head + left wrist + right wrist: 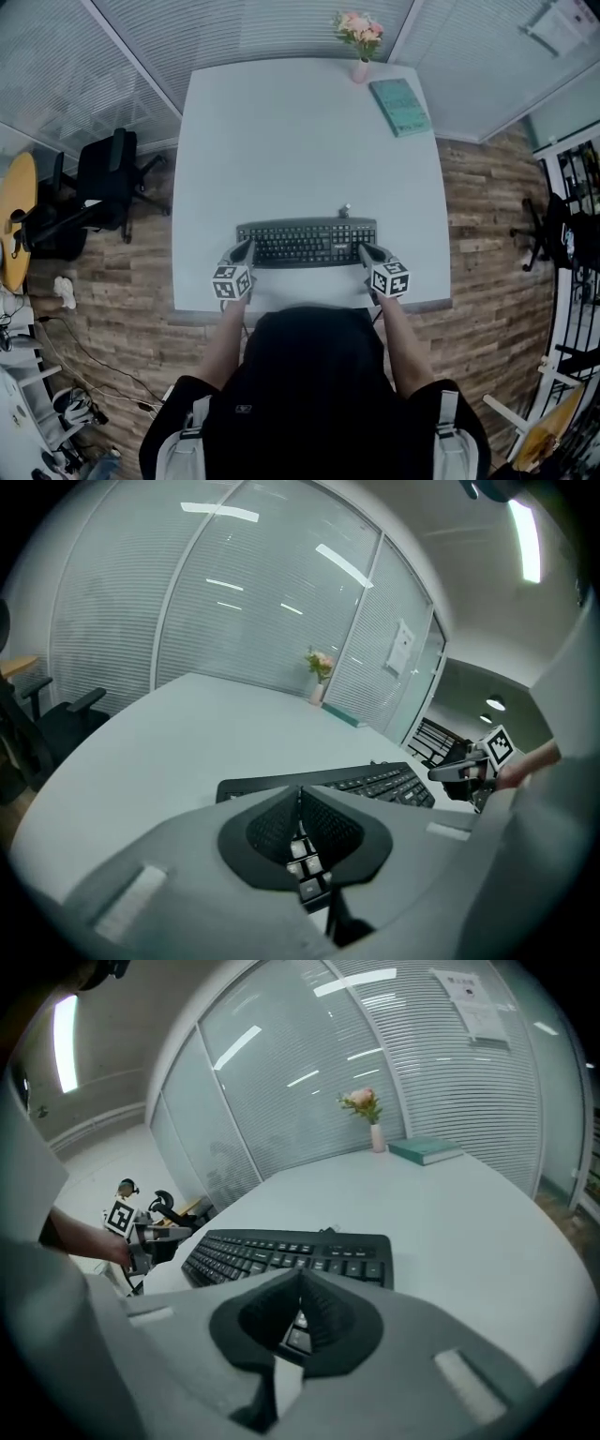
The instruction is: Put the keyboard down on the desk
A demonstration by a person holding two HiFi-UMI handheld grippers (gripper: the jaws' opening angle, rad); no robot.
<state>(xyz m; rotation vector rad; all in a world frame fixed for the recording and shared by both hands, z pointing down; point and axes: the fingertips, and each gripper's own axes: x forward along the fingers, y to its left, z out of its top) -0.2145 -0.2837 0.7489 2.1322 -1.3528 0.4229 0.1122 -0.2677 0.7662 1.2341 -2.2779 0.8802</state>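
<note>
Nearest is the person's dark top, and from it the forearms reach to the near edge of the desk. The left gripper and the right gripper are both clenched, their pads meeting on nothing. Each tip stands at one end of the keyboard; whether it touches is not clear.

The keyboard lies flat on the desk close to the near edge, keys up. Its long axis runs left to right, parallel to that edge. The bottom key row faces the person and the cable leaves from the far side.

It seems already put down. The risk now is that a closed tip catches an end while the hands pull back, which would turn the keyboard or drag it towards the edge.

Farther off lie a green book and a vase of flowers.
</note>
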